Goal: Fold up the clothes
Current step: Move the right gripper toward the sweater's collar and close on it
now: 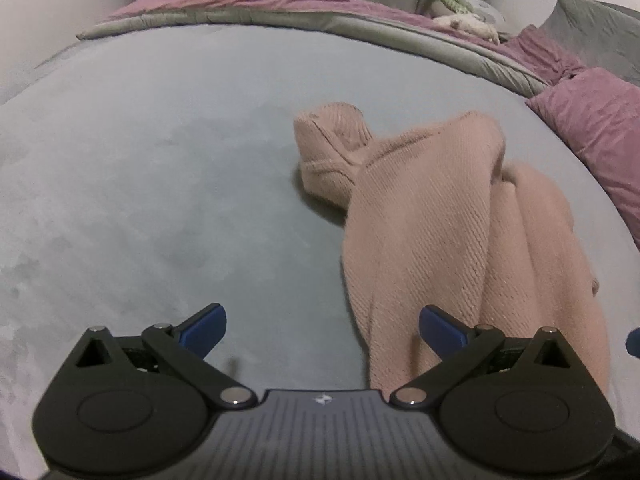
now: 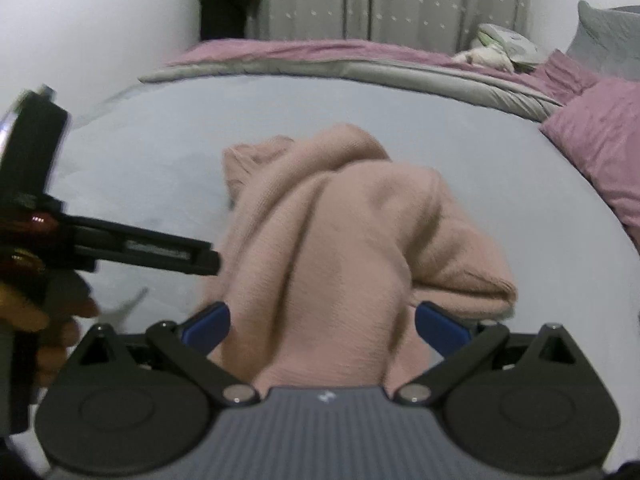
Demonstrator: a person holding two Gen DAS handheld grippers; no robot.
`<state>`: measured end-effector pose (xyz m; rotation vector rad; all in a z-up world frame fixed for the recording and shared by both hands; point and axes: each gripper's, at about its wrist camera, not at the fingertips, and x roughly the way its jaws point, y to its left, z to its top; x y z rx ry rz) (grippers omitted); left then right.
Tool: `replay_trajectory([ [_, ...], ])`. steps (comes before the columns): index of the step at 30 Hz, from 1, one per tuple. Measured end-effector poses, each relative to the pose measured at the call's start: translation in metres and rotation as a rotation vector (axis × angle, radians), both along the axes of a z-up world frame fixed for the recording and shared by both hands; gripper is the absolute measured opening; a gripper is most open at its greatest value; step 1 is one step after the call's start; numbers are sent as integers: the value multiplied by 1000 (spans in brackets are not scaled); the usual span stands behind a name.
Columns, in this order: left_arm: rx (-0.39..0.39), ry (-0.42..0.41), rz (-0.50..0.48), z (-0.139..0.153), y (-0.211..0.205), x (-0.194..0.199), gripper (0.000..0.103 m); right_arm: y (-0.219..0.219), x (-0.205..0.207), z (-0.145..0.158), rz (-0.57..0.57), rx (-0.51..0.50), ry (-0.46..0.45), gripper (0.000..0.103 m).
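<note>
Left gripper: we see its two blue-tipped fingers spread wide, with nothing between them. It hovers over the bare grey bed cover, and its right-hand finger overlaps the near edge of the knit only in the line of sight; we cannot tell whether it touches.

Right gripper: its jaws also stand wide apart. The cloth fills the gap between them in this view, but the fingers are not closed on it, and we cannot tell whether the fabric rests on the tool or lies under it.

Pink knit sweater: it lies crumpled on the bed cover, not flat. In the left wrist view it sits from 12 to 4 o'clock of the gripper, with a rolled ribbed end poking up at about 12 o'clock and long folds running down towards 4. In the right wrist view the sweater is dead ahead at 12 o'clock, heaped into a hump, with a thick rolled hem at 2 o'clock.

Other tool seen from the right: the left gripper shows at 9 o'clock as a black bar pointing at the heap, its tip just beside the cloth, held by a hand at 8 o'clock.

Surroundings: a purple pillow lies at 2 o'clock, a folded purple and grey duvet runs across 12 o'clock, and grey starred curtains hang behind.
</note>
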<state>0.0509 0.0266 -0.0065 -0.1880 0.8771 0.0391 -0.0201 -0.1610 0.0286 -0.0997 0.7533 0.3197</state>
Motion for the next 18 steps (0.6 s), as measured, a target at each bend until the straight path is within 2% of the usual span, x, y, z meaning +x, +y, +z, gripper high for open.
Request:
replay_trajectory([
  [4,11,-10,7,1,3,2,103,4,-7,10,56,54,10,103],
  [11,2,-4,24,2,7,4,103,20,-16,7,171,108,59,100],
  [18,-2,1,27,2,8,3,103,39,-22,-8,257,100,128,95],
])
